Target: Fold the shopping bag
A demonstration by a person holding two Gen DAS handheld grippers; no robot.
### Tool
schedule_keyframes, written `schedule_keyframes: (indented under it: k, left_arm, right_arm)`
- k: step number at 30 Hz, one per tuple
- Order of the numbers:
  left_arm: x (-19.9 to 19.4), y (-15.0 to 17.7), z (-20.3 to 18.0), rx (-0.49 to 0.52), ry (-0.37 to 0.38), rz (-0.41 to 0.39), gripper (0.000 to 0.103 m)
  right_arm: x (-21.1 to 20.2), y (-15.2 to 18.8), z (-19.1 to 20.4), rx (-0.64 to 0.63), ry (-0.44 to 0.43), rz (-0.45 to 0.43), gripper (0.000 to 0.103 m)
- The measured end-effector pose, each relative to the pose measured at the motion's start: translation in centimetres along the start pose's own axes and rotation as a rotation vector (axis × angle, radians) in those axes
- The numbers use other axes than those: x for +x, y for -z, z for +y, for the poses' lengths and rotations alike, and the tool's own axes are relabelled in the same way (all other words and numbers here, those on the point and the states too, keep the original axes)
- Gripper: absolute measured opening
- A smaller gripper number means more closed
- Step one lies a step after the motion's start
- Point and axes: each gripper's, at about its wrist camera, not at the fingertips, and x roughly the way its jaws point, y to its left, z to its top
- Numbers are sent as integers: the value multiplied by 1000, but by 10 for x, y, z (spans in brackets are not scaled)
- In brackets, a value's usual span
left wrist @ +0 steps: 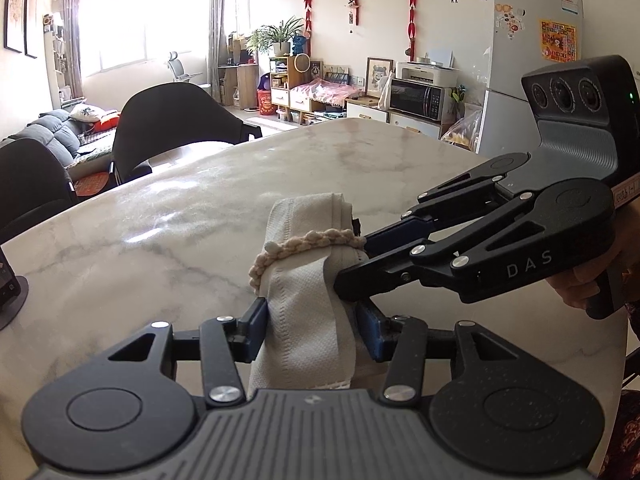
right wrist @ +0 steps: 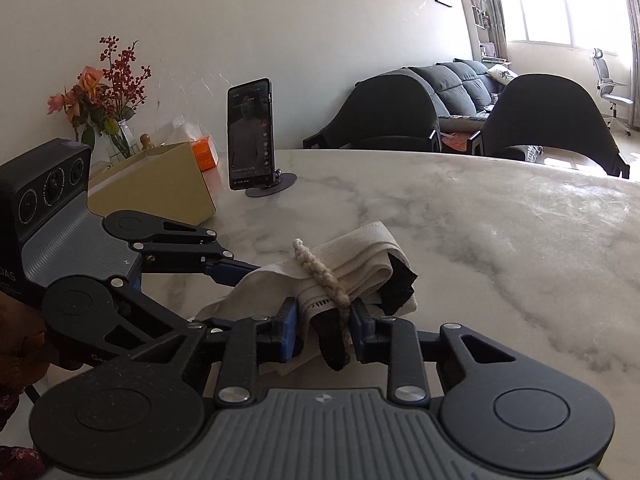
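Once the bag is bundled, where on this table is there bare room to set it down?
The white marble table is bare beyond and right of the cream rolled-up shopping bag, toward the two black chairs. It is crowded at the wall: black phone on a stand, yellow box, glass flower vase.

shopping bag (left wrist: 304, 320): cream, ribbed weave | braided cord (left wrist: 304, 246): beige | table (left wrist: 160, 216): white, grey-veined marble

Phone (left wrist: 8, 280) cropped at frame edge
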Motion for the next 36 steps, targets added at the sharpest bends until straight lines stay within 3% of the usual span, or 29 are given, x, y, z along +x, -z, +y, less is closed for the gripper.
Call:
schedule_keyframes:
  k: [6, 10, 15, 22, 27, 31, 36]
  left_arm:
    - [2, 0, 3, 9, 0, -9, 50]
    - [3, 3, 0, 41, -5, -7, 55]
    - [7, 4, -4, 69, -19, -1, 58]
    - [4, 6, 0, 48, -7, -1, 61]
    - [-14, 4, 1, 39, -5, -68, 61]
    - [-28, 2, -8, 99, -22, -134, 59]
    - [-28, 2, -21, 174, 16, -131, 53]
  right_arm:
    - [-7, -5, -9, 69, -16, -17, 38]
    - [-21, -11, -16, 139, -75, -89, 39]
    - [-16, -18, -5, 75, -41, -112, 38]
    - [3, -18, 6, -30, 29, -80, 31]
    - [2, -14, 3, -42, 19, -76, 31]
    - [3, -12, 6, -71, 28, -76, 31]
    - [1, -10, 10, -107, 38, -74, 30]
